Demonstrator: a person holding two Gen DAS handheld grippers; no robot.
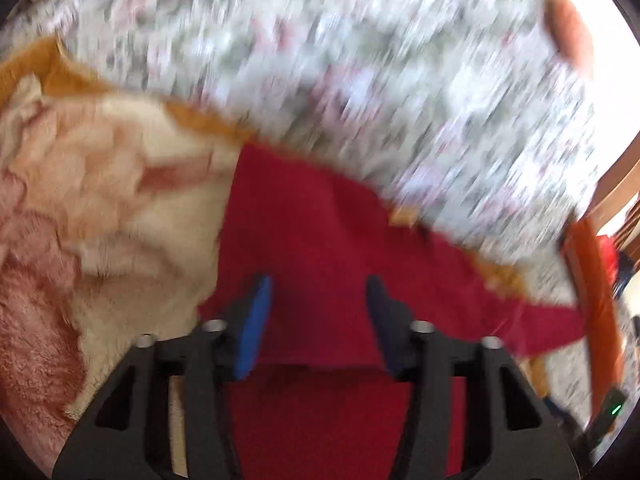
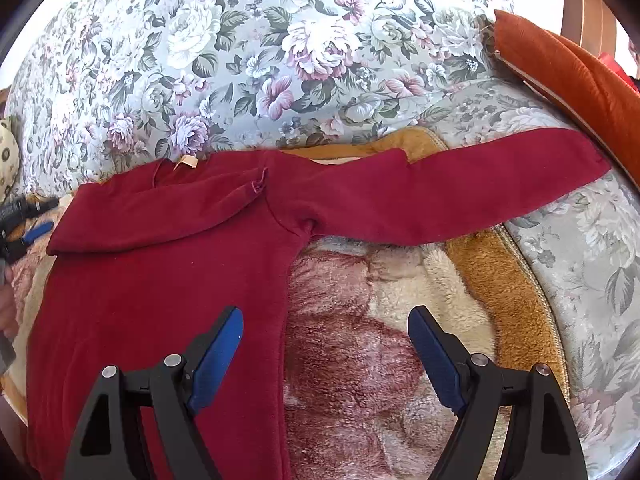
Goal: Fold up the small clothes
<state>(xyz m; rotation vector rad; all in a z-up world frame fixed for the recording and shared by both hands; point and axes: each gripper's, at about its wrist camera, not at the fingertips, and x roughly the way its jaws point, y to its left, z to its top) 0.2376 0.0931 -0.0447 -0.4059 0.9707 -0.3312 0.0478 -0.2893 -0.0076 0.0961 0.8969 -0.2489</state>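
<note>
**Red top spread on a blanket-covered sofa, both grippers spread above it**

A floral sofa [image 2: 248,52] fills the background, its back cushions rising behind the work area. A fluffy blanket [image 2: 384,320] in cream, pink and dark rose, with a mustard-brown border, covers the seat. An orange cushion [image 2: 576,80] leans at the right end of the sofa, beside a strip of wooden frame. At the far left of the right wrist view a pale patterned object peeks in, too cut off to identify. The left wrist view is heavily blurred across the sofa fabric, so no detail can be read there.

The red top [image 2: 160,280] lies flat on the blanket, neckline toward the sofa back, with a small pale label at the collar. One sleeve is folded across the chest; the other sleeve [image 2: 460,192] stretches out to the right, its cuff reaching over the sofa arm near the orange cushion.

The right gripper [image 2: 325,340] has its blue-padded jaws spread wide and holds nothing. Its left finger is over the body of the top, its right finger over bare blanket, and the garment's side edge runs between them.

The left gripper [image 1: 319,312] is also parted and empty, over the red top [image 1: 320,240], with the blanket [image 1: 100,200] to its left. It also shows at the left edge of the right wrist view, just beside the folded sleeve.
</note>
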